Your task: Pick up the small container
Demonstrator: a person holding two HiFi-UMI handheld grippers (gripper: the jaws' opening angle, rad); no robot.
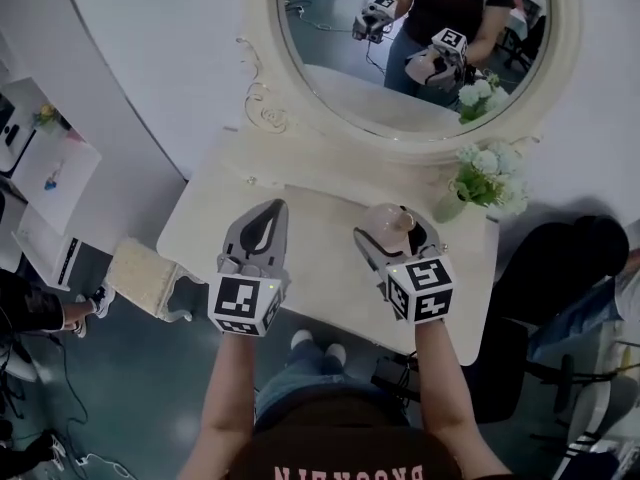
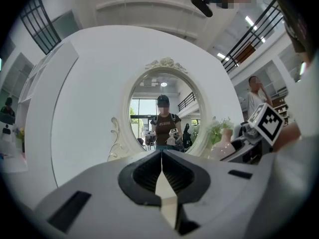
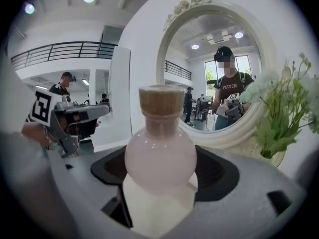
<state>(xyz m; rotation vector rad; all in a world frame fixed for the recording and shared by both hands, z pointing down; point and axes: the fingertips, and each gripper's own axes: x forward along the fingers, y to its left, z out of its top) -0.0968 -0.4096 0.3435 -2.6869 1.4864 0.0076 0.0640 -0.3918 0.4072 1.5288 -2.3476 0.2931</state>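
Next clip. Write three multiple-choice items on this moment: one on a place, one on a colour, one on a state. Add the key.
1. Where do the flowers stand? A on the table's right end, by the mirror; B on a shelf; C in a sink.
2. What colour is the bottle? A green; B pink; C black.
3. How do the left tongs' jaws stand? A wide apart; B together, empty; C clamped on a spoon.
Key: 1 A, the head view shows them there; 2 B, its round body is pale pink; 3 B, the left gripper view shows the jaws meeting.
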